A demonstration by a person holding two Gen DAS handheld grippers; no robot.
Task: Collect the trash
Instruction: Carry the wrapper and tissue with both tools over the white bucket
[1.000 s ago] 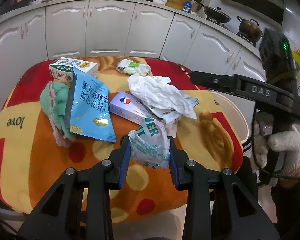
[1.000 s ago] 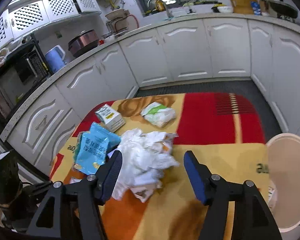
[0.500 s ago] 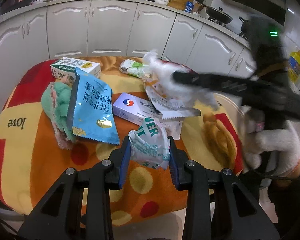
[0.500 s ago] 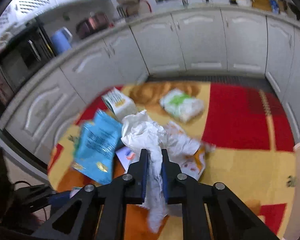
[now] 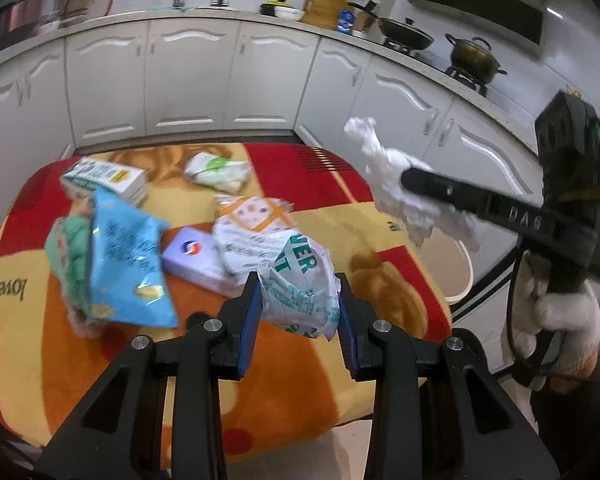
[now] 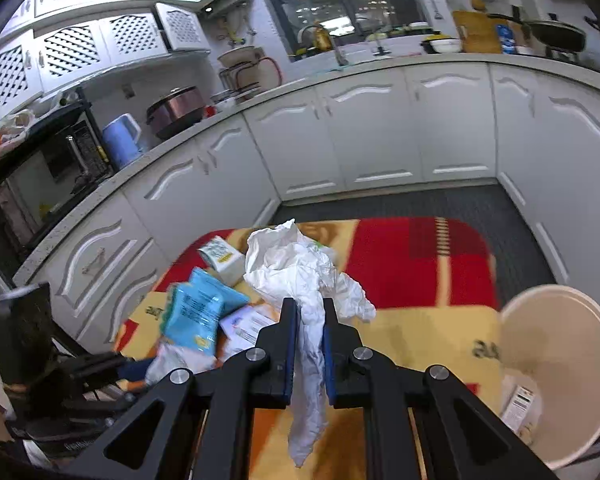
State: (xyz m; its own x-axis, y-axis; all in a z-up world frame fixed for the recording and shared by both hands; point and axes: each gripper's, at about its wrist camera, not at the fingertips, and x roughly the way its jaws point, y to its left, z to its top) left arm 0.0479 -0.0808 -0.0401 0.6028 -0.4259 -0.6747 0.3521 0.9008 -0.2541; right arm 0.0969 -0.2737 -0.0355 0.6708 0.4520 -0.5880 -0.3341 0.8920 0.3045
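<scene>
My left gripper [image 5: 298, 300] is shut on a crumpled white-and-green plastic wrapper [image 5: 300, 292], held above the colourful blanket-covered table [image 5: 324, 364]. My right gripper [image 6: 309, 332] is shut on a crumpled white tissue [image 6: 300, 276], lifted above the table; it also shows in the left wrist view [image 5: 400, 196], off the table's right side. A cream trash bin [image 6: 560, 360] stands beside the table at the right. On the table lie a blue snack bag [image 5: 128, 256], a purple-white box [image 5: 196, 264], a patterned paper wrapper [image 5: 256, 224], a milk carton [image 5: 108, 178] and a green-white packet [image 5: 216, 170].
A green cloth [image 5: 66, 256] lies under the blue bag. White kitchen cabinets [image 5: 188, 76] curve behind the table. A dark floor [image 6: 400, 204] lies between table and cabinets. The bin holds some trash [image 6: 520, 404].
My right gripper closed on the white tissue, lifted it off the pile and carried it right, towards the bin. The patterned wrapper beneath is now uncovered. My left gripper still holds its wrapper.
</scene>
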